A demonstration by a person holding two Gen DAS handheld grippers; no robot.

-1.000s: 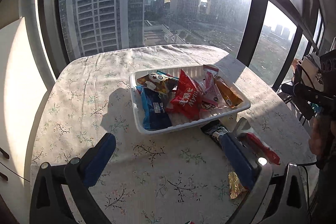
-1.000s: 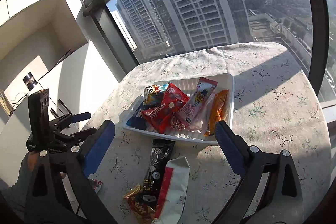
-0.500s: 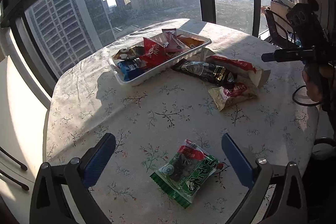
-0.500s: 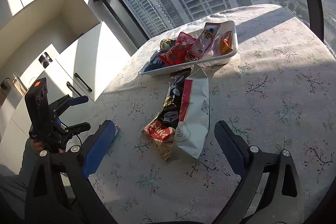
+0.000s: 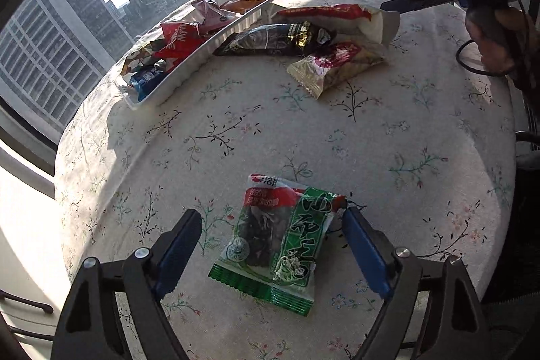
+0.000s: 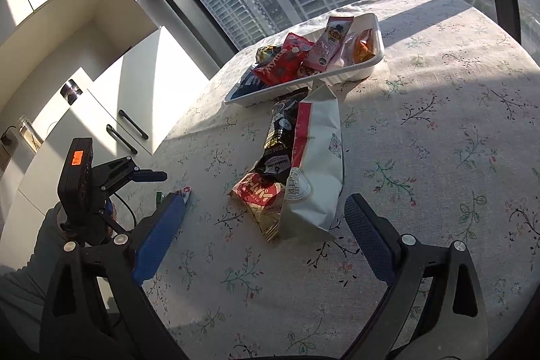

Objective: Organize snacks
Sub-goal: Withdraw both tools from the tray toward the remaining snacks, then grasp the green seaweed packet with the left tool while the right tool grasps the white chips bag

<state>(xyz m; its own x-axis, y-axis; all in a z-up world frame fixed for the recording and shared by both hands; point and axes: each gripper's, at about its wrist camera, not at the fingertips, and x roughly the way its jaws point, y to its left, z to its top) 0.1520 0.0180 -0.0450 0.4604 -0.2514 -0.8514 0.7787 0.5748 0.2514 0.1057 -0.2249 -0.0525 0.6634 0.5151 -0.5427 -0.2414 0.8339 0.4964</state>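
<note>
A green snack packet (image 5: 280, 238) lies flat on the floral tablecloth between the open jaws of my left gripper (image 5: 270, 221); the jaws do not touch it. A white tray (image 5: 202, 59) with several snacks stands at the far side, also in the right wrist view (image 6: 368, 64). Three loose snacks lie by the tray: a white and red bag (image 6: 315, 167), a black packet (image 6: 281, 137) and a gold and red packet (image 6: 261, 198). My right gripper (image 6: 263, 211) is open and empty, just in front of the gold packet and the white bag.
The round table's near edge (image 5: 513, 157) curves close on the right. The left gripper and hand show at the table's left edge in the right wrist view (image 6: 87, 188). White cabinets (image 6: 111, 110) stand beyond the table. Windows lie behind the tray.
Both grippers have pulled back from the tray and lowered toward the table. The left one now straddles the green packet. The right one has closed in on the loose snacks.
</note>
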